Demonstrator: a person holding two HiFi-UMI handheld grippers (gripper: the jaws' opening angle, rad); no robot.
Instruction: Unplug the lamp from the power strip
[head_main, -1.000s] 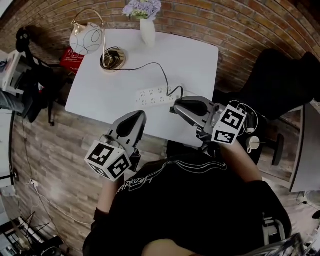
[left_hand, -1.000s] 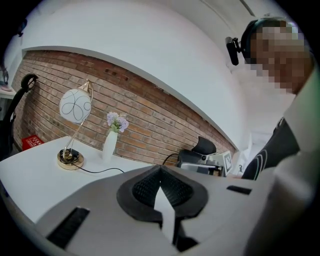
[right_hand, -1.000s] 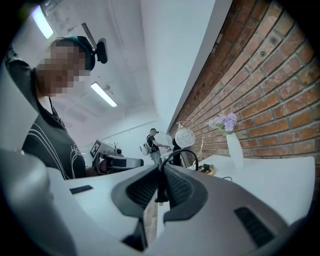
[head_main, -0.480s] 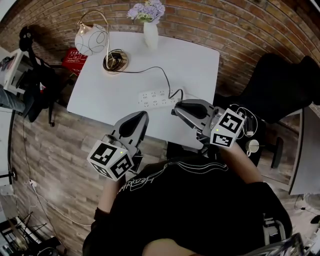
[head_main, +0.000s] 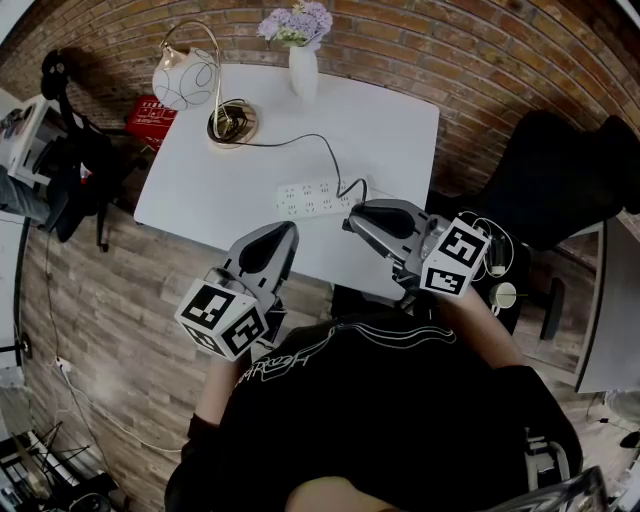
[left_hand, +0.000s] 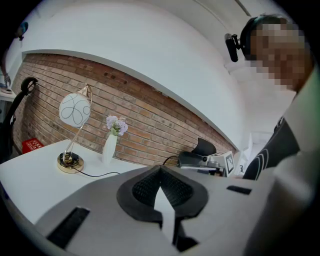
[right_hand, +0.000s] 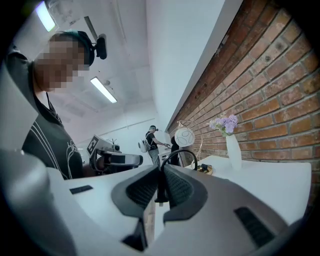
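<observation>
While both grippers hang over the near edge of the white table (head_main: 390, 120), the lamp's plug (head_main: 347, 190) sits in the power strip (head_main: 310, 197), at its right-hand end. The strip lies flat mid-table, its long axis running left to right, roughly parallel with the near edge. A black cord (head_main: 322, 140) trails from the plug back to the lamp (head_main: 231, 122) at the far left corner. A vase of flowers (head_main: 302, 68) stands by the brick wall, well clear of the work.

Right gripper (head_main: 352, 217): jaws pressed to a thin slit, with nothing clamped as far as I can judge. In its own view the cord arcs up dead ahead, above the slit. Its tip is just short of the strip's right end.

Left gripper (head_main: 287, 231): jaws closed tip to tip and empty. It is near the strip's left half, farther from the plug.

Judgement: unplugging has not begun. The right gripper is the nearer tool, and the plug lies just beyond its tip. The jaws must open first, then take the plug across its body and draw it up off the strip's face. The left gripper could pin the strip down.
</observation>
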